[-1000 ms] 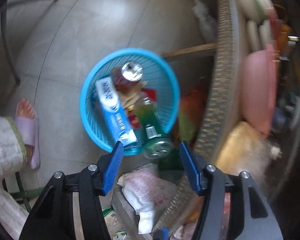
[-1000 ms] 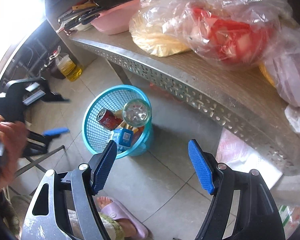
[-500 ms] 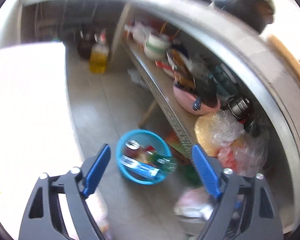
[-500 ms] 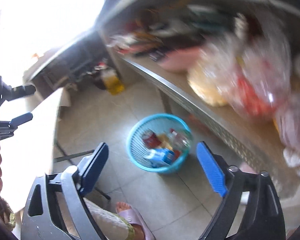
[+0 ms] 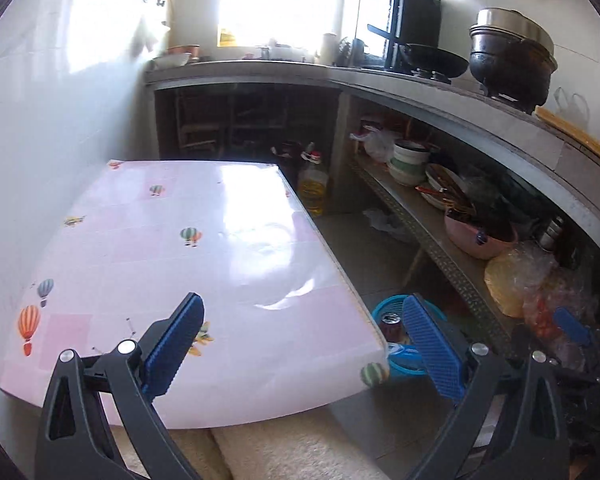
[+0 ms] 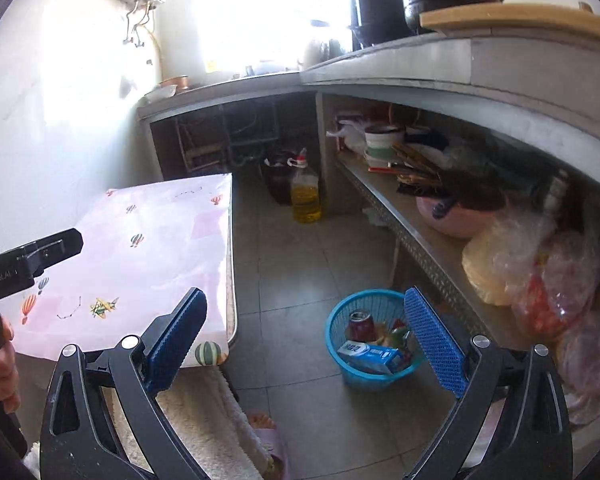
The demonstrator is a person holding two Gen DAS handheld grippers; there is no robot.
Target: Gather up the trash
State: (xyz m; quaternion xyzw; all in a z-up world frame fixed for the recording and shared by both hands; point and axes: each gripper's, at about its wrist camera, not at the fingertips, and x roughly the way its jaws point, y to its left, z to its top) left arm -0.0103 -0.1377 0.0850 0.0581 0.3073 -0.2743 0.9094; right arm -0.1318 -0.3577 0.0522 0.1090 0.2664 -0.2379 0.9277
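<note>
The left tool [image 5: 300,344] stood wide open with nothing between its blue pads; its jaws had just been opening. It hung above the near edge of the bench [image 5: 172,248], a surface covered with a pink cloth printed with hot-air balloons. The right tool [image 6: 306,340] was likewise spread wide and empty, its jaws also having just been opening, and it pointed down toward the tiled floor [image 6: 296,264] between the bench on the left and the long shelf [image 6: 384,196] on the right.

The trash lay in a blue basket [image 6: 340,320] standing on the floor just beside the shelf's metal edge. Inside it were a red can [image 6: 358,324] standing upright, a blue and white box [image 6: 374,354] lying at the near side, and other wrappers too jumbled to tell apart. In the left view the basket [image 5: 384,308] showed only partly, past the bench's right corner and behind the right-hand pad.

A yellow oil bottle [image 6: 306,192] stood on the floor at the far end, near the shelf's leg. On the shelf sat a pink bowl [image 6: 452,216], stacked dishes and clear plastic bags [image 6: 540,276] with yellow and red contents. A black pot [image 5: 512,64] sat on the counter above. At the left edge of the right view a hand [image 6: 0,372] gripped the handle of the other tool. A fluffy cream sleeve or garment [image 6: 204,412] showed below the bench.
</note>
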